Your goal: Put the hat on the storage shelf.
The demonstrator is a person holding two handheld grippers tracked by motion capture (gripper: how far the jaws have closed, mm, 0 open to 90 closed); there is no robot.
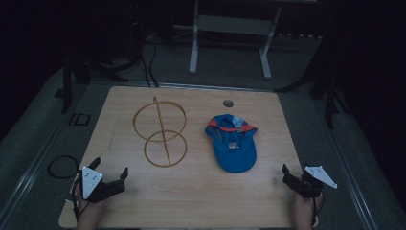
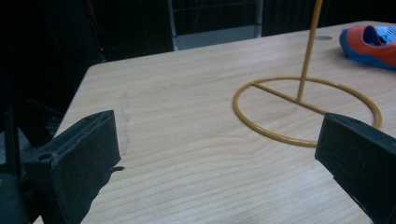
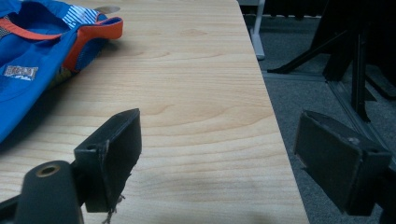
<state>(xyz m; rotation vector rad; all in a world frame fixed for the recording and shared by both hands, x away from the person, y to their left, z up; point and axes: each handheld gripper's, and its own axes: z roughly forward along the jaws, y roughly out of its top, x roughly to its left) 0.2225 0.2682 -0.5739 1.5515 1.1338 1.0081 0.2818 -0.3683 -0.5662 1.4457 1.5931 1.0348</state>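
Two things lie between the tools on the counter [image 1: 119, 201]: a blue cap [image 1: 233, 143] with orange trim, right of centre and nearer the far edge than the near one, and a thin yellow wire stand [image 1: 160, 132] left of centre, well apart from the cap. Both tools rest at the near corners with jaws spread wide and nothing between them: the left tool [image 1: 111, 171] by the near left corner, the right tool [image 1: 293, 173] by the near right corner, close to the right edge. The cap lies upside down, its lining and label showing. It looks light and soft, so the crown would likely crumple under a pinch; the stiffer brim or the orange-edged rim seems the better hold. The stand looks rigid, light and easy to tip.
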